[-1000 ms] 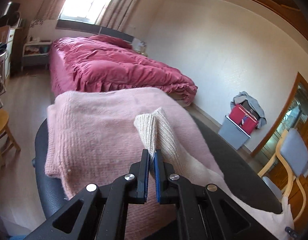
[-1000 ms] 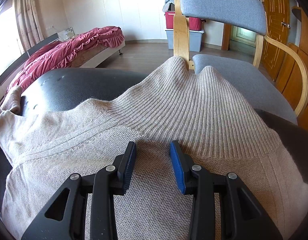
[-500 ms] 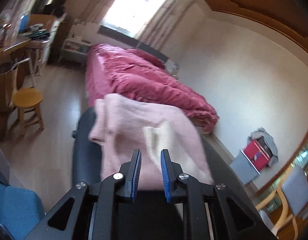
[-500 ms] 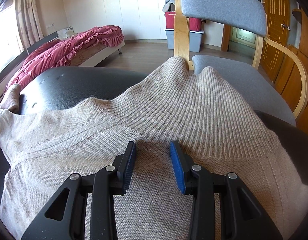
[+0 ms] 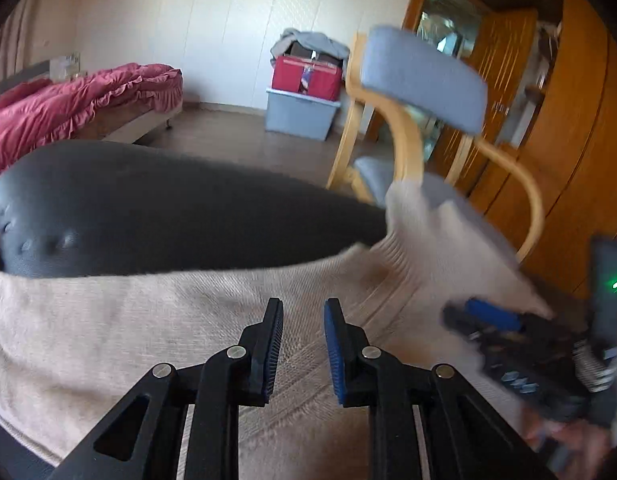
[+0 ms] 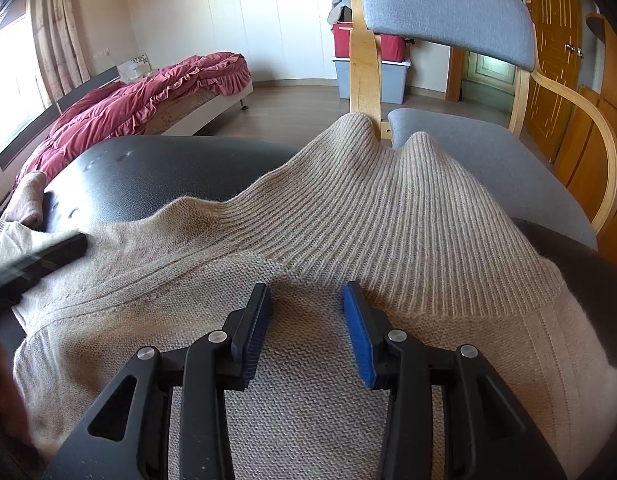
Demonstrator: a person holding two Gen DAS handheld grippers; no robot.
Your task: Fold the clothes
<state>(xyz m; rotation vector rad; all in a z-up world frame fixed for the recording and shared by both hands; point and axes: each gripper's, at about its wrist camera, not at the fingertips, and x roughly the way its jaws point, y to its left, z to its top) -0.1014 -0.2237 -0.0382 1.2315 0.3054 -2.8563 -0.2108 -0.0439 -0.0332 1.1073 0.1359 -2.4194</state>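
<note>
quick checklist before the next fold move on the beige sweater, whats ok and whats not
1. Left gripper free of cloth: ok, its jaws are opening with nothing between them, above the beige sweater.
2. Right gripper free of cloth: ok, its jaws are opening, with bare knit showing in the gap.
3. Sweater lying flat: not ok, the ribbed collar humps up against the grey chair.
4. Sweater fully on the black surface: not ok, the collar end reaches the chair seat.
5. Grippers clear of each other: ok, they are apart in both views.
6. Sleeve positions: cannot tell, they are out of frame.
</note>
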